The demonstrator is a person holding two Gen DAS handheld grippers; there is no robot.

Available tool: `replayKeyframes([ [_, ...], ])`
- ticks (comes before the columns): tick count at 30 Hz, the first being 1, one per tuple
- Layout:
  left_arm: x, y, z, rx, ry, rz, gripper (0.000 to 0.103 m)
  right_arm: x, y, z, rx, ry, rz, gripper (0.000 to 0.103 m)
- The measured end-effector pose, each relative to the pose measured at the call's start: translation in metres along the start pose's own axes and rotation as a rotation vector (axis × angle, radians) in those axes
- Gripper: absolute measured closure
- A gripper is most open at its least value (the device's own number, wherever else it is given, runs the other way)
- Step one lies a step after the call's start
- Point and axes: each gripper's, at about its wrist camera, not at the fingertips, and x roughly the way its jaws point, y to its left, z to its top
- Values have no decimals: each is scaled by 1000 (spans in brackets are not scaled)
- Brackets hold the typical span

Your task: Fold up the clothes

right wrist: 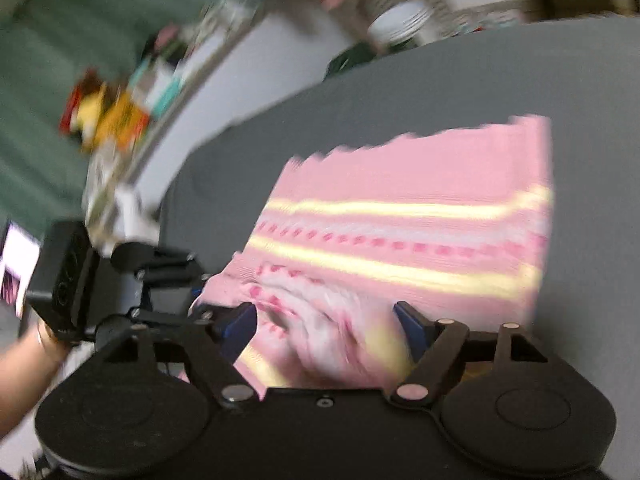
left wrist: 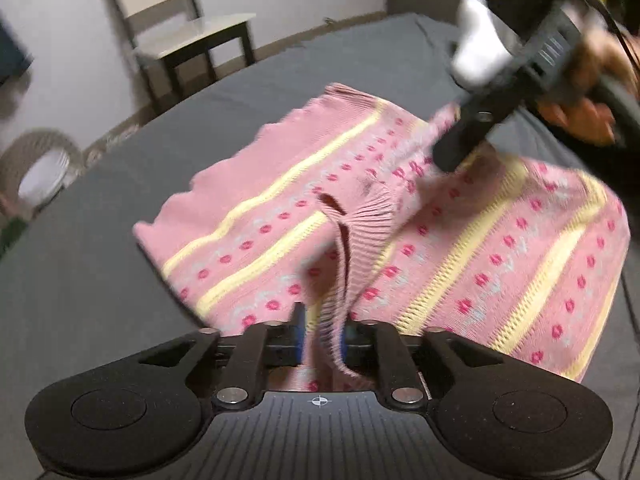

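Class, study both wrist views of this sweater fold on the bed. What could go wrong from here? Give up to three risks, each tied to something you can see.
1. The left gripper pinches only a thin ribbed edge of the sweater; it may slip out.
2. The right gripper stands wide open around bunched cloth, so it could close on extra layers.
3. Both views are blurred by motion, so fast moves may drag the sweater across the bed.

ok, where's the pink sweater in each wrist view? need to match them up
Left wrist: the sweater fills the centre and right, spread on the grey bed, a ribbed edge pinched in the left gripper.
Right wrist: sweater centre-right, bunched between the right gripper fingers.
Shared landmark: the wicker basket with white plates, far left in the left view, top in the right.
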Motion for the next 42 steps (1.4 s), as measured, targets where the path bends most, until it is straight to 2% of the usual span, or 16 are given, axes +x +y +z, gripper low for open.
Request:
replayKeyframes([
  [5, -12, 19, -8, -118, -55, -16, 59, -5, -21, -31, 70, -70, 60, 29],
  [7, -19, 24, -12, -159, -85, 14, 39, -1, -22, -37, 86, -100, 79, 29],
  [9, -26, 30, -17, -208, -120, 34, 34, 2, -21, -41, 105, -119, 109, 29],
  [11, -34, 38, -23, -268, -158, 33, 34, 7, -17, -42, 93, -129, 108, 29],
  [13, -42, 44, -27, -316, -207, 65, 33, 10, -10, -42, 45, -135, 71, 35],
  [15, -48, 50, -37, -394, -246, 77, 33, 11, -9, -43, 43, -141, 45, 60],
  [17, -54, 57, -47, -479, -281, 80, 33, 11, -11, -44, 55, -147, 25, 69],
  [21, -64, 64, -68, -631, -346, 70, 33, 6, -8, -48, 78, -178, 28, 76],
  [24, -64, 42, -86, -659, -376, -4, 33, -2, 0, -51, 91, -222, 30, 77],
  [26, -61, 25, -96, -661, -389, -46, 33, -5, 3, -55, 98, -246, -2, 78],
  [31, -47, -35, -108, -535, -359, -42, 33, -3, -4, -67, 154, -258, -34, 75],
  [34, -44, -55, -108, -474, -322, -30, 33, 3, -10, -69, 174, -259, -30, 56],
  [35, -44, -56, -109, -482, -309, -25, 33, 4, -12, -69, 181, -274, -11, 41],
  [36, -42, -55, -110, -499, -296, -20, 33, 4, -13, -68, 196, -295, 5, 34],
  [40, -35, -44, -119, -660, -293, -80, 33, 9, -21, -58, 239, -362, 2, 33],
  [42, -29, -43, -121, -683, -278, -82, 33, 14, -27, -55, 263, -362, 20, 41],
])
